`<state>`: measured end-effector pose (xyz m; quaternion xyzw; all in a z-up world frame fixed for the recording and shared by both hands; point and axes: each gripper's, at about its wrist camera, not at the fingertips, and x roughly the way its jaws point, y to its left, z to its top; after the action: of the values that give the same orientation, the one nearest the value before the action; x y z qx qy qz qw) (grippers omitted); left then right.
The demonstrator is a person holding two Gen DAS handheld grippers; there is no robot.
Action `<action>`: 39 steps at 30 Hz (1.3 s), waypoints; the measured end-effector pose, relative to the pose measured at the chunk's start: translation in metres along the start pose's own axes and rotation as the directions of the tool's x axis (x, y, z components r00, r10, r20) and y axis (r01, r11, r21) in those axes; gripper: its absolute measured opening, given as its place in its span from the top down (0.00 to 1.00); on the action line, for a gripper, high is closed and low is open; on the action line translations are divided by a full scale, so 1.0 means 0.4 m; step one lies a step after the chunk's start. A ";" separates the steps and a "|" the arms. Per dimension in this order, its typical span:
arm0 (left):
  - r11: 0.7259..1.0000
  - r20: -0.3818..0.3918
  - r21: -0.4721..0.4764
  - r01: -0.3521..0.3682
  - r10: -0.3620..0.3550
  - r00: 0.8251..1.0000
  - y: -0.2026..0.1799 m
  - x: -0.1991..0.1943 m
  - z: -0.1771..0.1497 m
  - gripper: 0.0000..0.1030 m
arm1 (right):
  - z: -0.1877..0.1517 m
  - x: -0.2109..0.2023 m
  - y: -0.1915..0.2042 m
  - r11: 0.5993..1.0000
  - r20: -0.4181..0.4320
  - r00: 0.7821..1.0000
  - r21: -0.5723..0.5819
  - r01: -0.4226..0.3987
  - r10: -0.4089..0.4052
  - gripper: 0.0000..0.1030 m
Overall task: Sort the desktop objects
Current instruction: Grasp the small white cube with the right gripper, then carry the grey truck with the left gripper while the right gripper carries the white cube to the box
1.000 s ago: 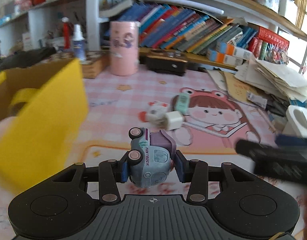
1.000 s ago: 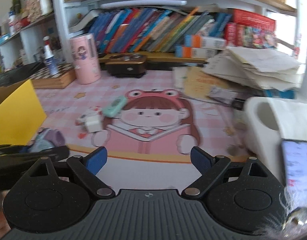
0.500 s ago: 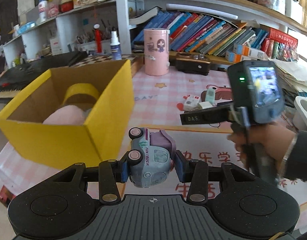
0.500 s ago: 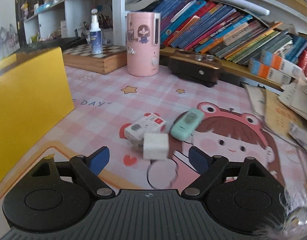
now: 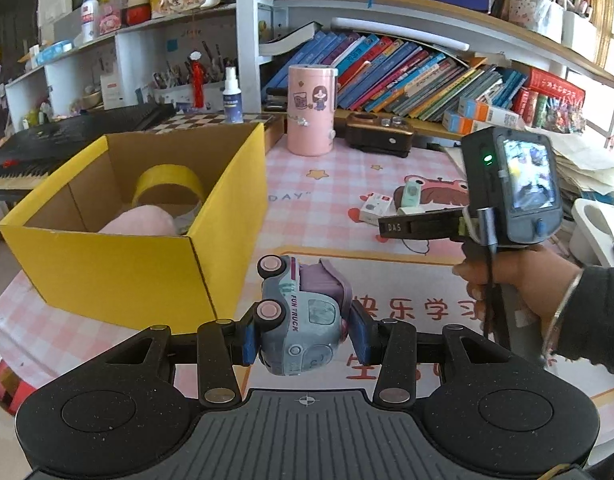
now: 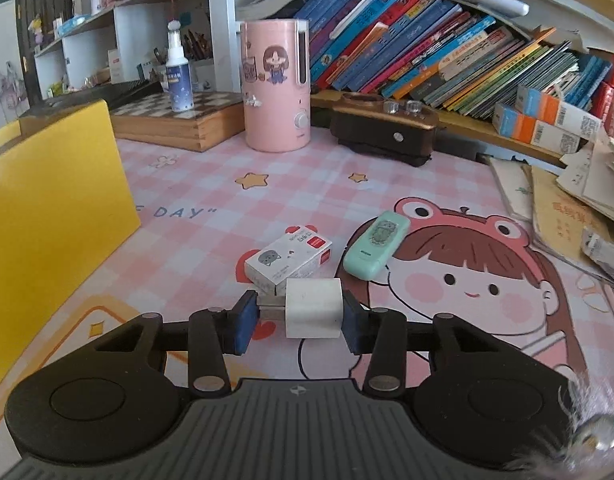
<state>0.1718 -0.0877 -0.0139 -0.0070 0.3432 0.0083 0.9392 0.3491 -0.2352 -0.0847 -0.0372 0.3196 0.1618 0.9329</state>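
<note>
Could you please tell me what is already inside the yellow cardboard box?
Inside the yellow cardboard box, a roll of yellow tape stands against the back wall, with a soft pink object in front. The near wall hides the box floor and anything lower.

"FUN TRUCK" on toy truck (image 5: 303, 320)

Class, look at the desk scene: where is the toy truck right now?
In the left wrist view, the toy truck sits clamped in the left hand-held gripper, raised over the pink mat just right of the yellow box.
</note>
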 end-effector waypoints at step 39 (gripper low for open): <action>0.978 0.046 0.098 0.182 -0.187 0.981 0.413 -0.266 -0.177 0.58 | -0.245 -0.570 0.494 0.979 -0.011 0.997 0.190 0.079 -0.078 0.61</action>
<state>0.0416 0.0750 -0.0007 0.0053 0.3152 -0.0947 0.9443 0.0578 -0.1288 -0.0169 0.0391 0.3333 0.0937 0.9373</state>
